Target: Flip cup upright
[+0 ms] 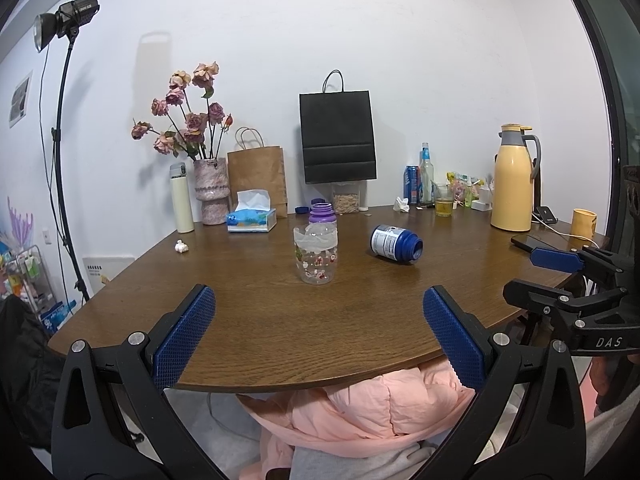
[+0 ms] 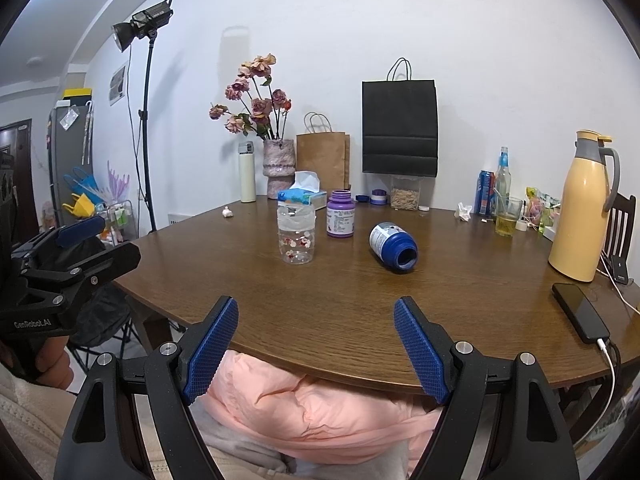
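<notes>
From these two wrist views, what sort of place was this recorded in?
Probably a home dining area: a wooden table with a vase of dried roses, a yellow thermos jug and a fridge behind.

both grippers [image 1: 319, 312] [image 2: 316, 322] have black frames, blue knurled pads [image 1: 185, 338], silver screws and white lettering.

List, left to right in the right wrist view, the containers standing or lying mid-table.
Clear jar → purple bottle → blue bottle on its side.
</notes>
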The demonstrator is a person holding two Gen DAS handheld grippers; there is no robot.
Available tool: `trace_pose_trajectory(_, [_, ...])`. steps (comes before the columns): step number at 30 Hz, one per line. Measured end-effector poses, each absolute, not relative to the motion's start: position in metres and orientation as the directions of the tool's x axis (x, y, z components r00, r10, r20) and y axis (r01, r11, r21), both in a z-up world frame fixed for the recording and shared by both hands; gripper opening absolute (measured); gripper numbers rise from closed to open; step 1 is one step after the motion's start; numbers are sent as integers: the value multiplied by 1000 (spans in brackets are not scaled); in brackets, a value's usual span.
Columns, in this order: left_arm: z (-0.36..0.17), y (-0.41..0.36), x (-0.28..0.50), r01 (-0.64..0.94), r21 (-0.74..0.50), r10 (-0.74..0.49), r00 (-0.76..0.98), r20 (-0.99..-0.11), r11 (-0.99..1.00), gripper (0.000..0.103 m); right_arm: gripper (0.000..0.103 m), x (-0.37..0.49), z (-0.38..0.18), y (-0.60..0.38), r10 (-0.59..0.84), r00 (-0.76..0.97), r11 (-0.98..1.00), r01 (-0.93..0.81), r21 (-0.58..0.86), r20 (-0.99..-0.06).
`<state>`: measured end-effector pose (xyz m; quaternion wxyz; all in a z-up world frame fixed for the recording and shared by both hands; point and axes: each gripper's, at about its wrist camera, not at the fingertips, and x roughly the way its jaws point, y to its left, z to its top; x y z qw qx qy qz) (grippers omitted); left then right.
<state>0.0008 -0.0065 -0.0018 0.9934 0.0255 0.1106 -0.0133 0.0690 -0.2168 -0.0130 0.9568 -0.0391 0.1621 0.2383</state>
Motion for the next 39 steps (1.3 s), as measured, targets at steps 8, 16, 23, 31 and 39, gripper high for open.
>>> trace_pose_trajectory(8, [-2,-6,1,32,48,-21,975,-220,998,103,85,70,-11,-218,441,835,885,-466,2,-328])
trace_pose_trajectory(16, [-1,-6,1,31,48,-20,975,-220,998,103,85,70,-10,-218,441,834,884,-467,2,-330])
trace_pose_trajectory(23, [-2,-5,0,32,47,-21,975,-220,998,103,85,69,-11,-217,441,835,884,-467,1,-329])
trace_pose_trajectory(31, [18,-6,21,105,80,-91,983,-158,991,103,84,85,-2,-212,452,839,882,-472,7,-302])
trace_pose_trajectory(39, [19,7,103,33,27,-26,972,-235,999,103,84,159,21,-200,502,812,859,-508,63,-297])
